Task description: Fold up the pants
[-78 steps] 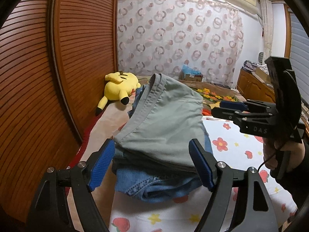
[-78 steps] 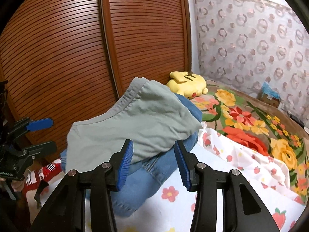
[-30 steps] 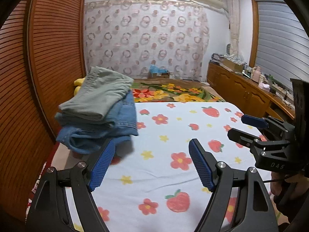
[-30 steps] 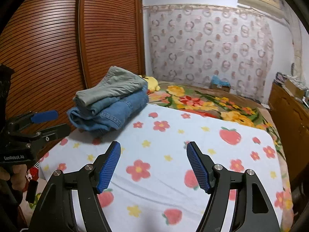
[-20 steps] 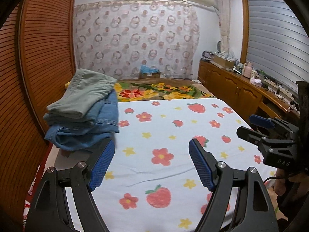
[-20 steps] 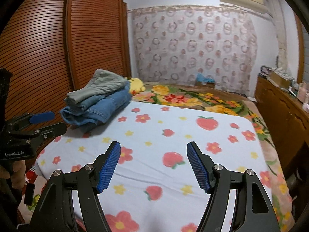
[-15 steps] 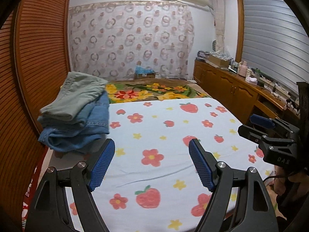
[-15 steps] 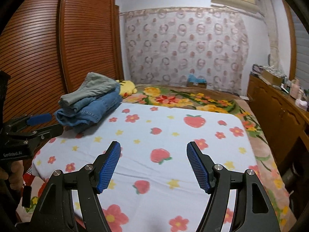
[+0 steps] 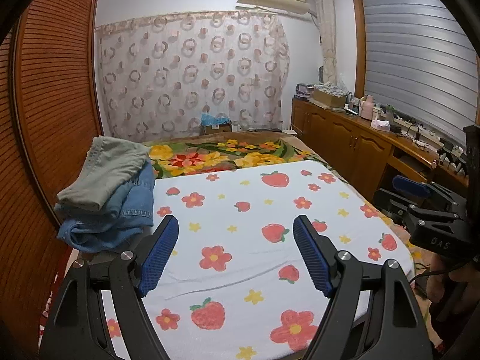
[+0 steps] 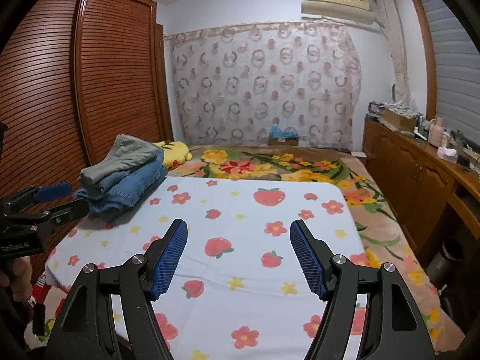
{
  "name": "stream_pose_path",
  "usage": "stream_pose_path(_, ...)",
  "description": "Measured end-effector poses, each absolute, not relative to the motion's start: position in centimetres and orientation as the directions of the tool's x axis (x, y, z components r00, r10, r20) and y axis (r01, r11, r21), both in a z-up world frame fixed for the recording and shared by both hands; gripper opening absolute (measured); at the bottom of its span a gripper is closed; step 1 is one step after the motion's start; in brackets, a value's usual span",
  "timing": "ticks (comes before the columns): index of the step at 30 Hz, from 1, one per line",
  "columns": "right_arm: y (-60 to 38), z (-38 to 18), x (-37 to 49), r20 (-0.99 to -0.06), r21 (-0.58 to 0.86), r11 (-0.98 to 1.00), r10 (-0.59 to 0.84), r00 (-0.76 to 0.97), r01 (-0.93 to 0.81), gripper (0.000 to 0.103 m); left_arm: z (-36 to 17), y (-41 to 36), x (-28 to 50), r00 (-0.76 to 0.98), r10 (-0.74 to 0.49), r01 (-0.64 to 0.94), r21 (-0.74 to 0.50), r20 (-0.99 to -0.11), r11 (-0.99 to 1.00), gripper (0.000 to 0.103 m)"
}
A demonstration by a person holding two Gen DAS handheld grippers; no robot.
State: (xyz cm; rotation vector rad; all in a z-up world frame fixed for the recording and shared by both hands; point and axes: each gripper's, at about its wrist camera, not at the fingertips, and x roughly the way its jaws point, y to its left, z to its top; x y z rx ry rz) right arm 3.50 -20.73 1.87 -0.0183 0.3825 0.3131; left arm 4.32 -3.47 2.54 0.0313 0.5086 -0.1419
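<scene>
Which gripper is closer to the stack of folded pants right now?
Left. The left gripper hangs open just beside the stack of folded pants, its left finger close to the denim's edge. The right gripper is open over the middle of the sheet, farther off.

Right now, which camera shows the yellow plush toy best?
The right wrist view: the yellow plush toy lies in plain sight behind the stack of folded pants. In the left wrist view that stack hides it completely.

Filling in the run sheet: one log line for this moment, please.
folded grey-green pants atop folded blue jeans | left claw open, empty | right claw open, empty
</scene>
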Motion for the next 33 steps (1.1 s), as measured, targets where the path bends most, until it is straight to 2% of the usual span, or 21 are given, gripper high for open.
stream_pose_path(17, -20.9, 1.4, 0.4, -0.292, 0.025, 0.958, 0.281, 0.914, -0.287, 0.073, 4.6, -2.5, 2.1, 0.892, -0.102, 0.111, -0.006, -0.44, 0.994, 0.08)
stream_pose_path(33, -21.0, 1.1, 0.1, -0.283, 0.011, 0.96, 0.27, 0.92, -0.279, 0.073, 4.4, -1.3, 2.0, 0.894, -0.096, 0.092, -0.031, -0.439, 0.995, 0.08)
